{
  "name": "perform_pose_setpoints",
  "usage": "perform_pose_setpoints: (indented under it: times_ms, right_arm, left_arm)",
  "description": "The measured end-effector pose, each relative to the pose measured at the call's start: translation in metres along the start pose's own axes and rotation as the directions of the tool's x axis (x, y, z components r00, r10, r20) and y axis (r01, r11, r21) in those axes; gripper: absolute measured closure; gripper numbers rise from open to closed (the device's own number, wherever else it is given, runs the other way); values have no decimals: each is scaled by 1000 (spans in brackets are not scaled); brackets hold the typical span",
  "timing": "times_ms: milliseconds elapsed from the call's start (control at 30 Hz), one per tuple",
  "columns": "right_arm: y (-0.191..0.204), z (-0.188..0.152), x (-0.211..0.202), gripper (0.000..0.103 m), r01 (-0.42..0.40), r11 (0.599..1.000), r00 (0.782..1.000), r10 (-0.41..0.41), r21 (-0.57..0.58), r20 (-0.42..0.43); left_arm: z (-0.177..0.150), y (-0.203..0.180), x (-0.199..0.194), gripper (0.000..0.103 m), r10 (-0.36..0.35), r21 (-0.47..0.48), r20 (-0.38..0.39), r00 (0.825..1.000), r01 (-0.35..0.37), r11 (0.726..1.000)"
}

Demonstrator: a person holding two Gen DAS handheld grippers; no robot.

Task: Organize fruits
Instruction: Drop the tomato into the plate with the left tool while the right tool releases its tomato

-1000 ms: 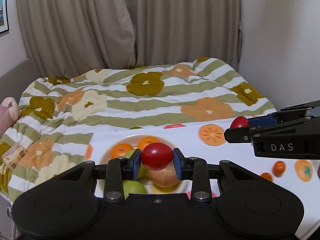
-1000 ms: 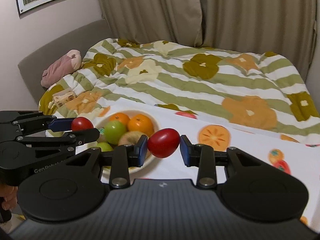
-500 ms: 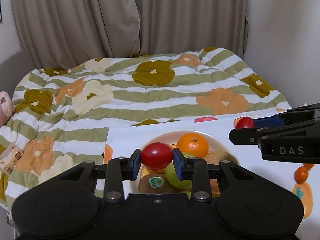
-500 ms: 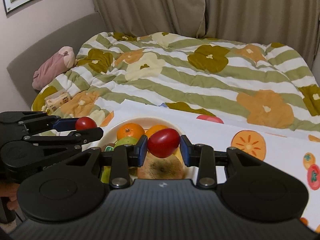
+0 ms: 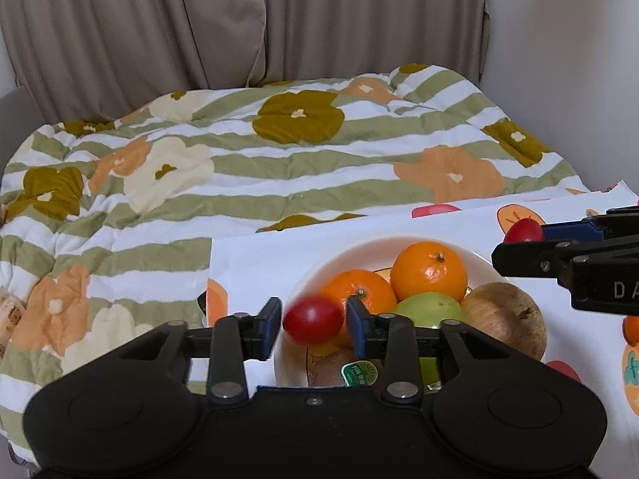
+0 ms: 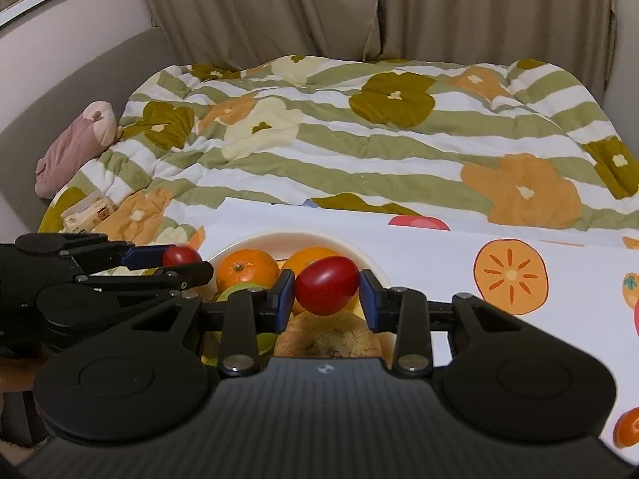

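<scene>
A white bowl (image 5: 303, 279) holds two oranges (image 5: 429, 271), a green apple (image 5: 429, 309), a brown pear (image 5: 503, 319) and a kiwi. My left gripper (image 5: 313, 321) hovers over the bowl's left rim with its jaws spread; a red cherry tomato (image 5: 313, 319) sits blurred between the pads, no longer pinched. My right gripper (image 6: 327, 291) is shut on a second red tomato (image 6: 326, 285) above the bowl (image 6: 359, 257). The right gripper shows at the right edge of the left wrist view (image 5: 523, 233), the left one in the right wrist view (image 6: 181, 259).
The bowl stands on a white fruit-print mat (image 5: 255, 259) laid over a green, orange and white flower quilt (image 5: 279, 159). A pink plush toy (image 6: 76, 147) lies at the bed's left. Beige curtains (image 5: 239, 24) hang behind.
Both grippers have moved closer over the bowl. My left gripper's jaws have opened and its tomato has come loose between them. The right gripper still holds its tomato.
</scene>
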State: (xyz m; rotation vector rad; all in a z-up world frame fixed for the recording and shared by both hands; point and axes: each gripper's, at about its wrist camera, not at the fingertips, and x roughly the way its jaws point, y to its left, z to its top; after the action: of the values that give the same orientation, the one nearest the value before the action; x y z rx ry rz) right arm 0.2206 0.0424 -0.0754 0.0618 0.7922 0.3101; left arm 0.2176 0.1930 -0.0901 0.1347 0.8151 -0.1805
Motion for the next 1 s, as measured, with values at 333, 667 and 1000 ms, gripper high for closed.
perform_pose_setpoints:
  times_ms: [333, 667, 1000]
  right_arm:
    - [-9, 8, 0, 53, 16, 1000, 1000, -16, 23, 0]
    - [-20, 13, 22, 53, 0, 1000, 999, 1, 9, -35]
    - [-26, 6, 41, 53, -20, 1000, 998, 20, 13, -67]
  left_arm:
    - [5, 8, -26, 10, -3, -31, 54, 999, 5, 1000]
    - [1, -6, -43, 10, -6, 1, 56, 998, 6, 1000]
    - [-11, -13, -33, 9, -12, -7, 28, 1000, 12, 1000]
